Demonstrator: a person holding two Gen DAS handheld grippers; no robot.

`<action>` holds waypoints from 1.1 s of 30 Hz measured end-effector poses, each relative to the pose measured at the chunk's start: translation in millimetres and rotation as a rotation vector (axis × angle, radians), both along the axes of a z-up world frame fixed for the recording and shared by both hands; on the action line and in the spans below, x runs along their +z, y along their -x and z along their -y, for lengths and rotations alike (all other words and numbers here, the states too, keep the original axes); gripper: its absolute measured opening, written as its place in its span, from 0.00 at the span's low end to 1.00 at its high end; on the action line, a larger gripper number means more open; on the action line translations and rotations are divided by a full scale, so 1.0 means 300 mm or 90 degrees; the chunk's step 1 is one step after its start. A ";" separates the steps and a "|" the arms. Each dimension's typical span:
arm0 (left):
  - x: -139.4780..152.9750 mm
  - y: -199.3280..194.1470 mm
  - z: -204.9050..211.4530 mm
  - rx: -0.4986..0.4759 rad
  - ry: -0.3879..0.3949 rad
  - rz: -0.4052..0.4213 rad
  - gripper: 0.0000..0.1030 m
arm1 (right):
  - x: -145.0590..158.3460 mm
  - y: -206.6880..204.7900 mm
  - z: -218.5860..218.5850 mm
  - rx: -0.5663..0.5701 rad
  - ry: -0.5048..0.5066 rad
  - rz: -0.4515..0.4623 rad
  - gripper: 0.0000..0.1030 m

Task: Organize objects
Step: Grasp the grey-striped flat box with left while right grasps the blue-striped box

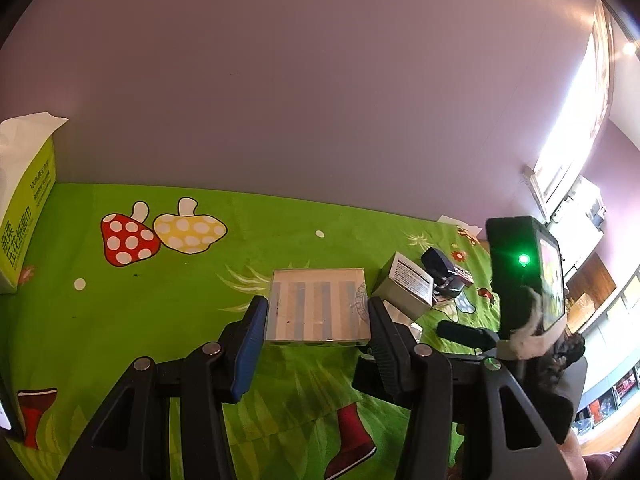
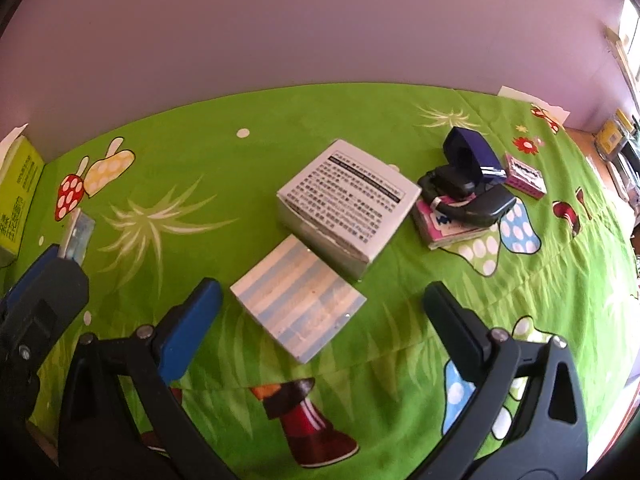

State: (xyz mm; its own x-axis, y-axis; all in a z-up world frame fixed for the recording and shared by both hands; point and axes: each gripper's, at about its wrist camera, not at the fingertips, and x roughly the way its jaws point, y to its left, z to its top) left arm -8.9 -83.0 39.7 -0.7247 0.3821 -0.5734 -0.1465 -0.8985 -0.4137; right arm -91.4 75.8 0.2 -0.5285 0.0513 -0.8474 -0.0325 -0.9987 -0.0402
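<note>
The left claw (image 1: pixel 316 312) grasps a striped box (image 1: pixel 318 310); only the right view shows the right claw (image 2: pixel 320 296) released above another striped box (image 2: pixel 298 304).

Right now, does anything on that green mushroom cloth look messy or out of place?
Yes. A dark stapler lies open, perched crookedly on a pink box instead of on the cloth. The white printed box sits askew, its corner against a striped box. The left gripper holds another striped box. Nothing looks spilled.
</note>
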 end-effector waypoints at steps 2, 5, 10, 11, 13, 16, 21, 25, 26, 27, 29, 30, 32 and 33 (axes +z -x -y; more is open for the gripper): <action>0.000 -0.001 0.003 0.001 -0.002 -0.001 0.49 | 0.008 -0.011 -0.001 0.016 0.002 -0.004 0.84; 0.001 -0.001 0.000 0.000 0.000 -0.001 0.49 | 0.017 -0.025 -0.007 0.032 0.007 -0.005 0.72; -0.002 0.000 -0.005 -0.003 0.002 0.000 0.49 | 0.026 -0.038 -0.037 0.050 0.016 -0.009 0.60; -0.003 0.001 -0.005 -0.002 0.002 0.000 0.49 | 0.027 -0.041 -0.042 0.053 0.016 -0.010 0.59; -0.003 0.001 -0.006 -0.002 0.002 0.001 0.49 | 0.030 -0.051 -0.039 0.047 0.008 -0.011 0.42; -0.005 0.005 -0.010 -0.005 0.004 0.001 0.49 | 0.035 -0.061 -0.067 0.053 0.021 -0.006 0.30; -0.007 0.003 -0.014 -0.007 0.004 0.002 0.49 | 0.040 -0.082 -0.094 0.054 0.022 -0.004 0.25; -0.005 -0.001 -0.019 -0.007 0.004 0.001 0.49 | 0.037 -0.081 -0.119 0.047 0.034 0.002 0.29; -0.005 -0.002 -0.022 -0.009 0.004 0.001 0.49 | 0.042 -0.085 -0.124 0.047 0.046 0.002 0.38; -0.008 0.001 -0.022 -0.010 0.005 0.002 0.49 | 0.049 -0.087 -0.124 0.045 0.053 0.002 0.54; -0.010 0.002 -0.023 -0.010 0.005 0.002 0.49 | 0.062 -0.089 -0.119 0.036 0.051 -0.011 0.73; -0.010 0.002 -0.021 -0.010 0.004 0.002 0.49 | 0.066 -0.085 -0.114 0.033 0.045 -0.020 0.75; -0.010 0.000 -0.019 -0.010 0.002 0.002 0.49 | 0.069 -0.065 -0.108 0.034 0.039 -0.026 0.76; -0.010 -0.001 -0.018 -0.009 0.002 0.002 0.49 | 0.066 -0.050 -0.105 0.031 0.034 -0.025 0.76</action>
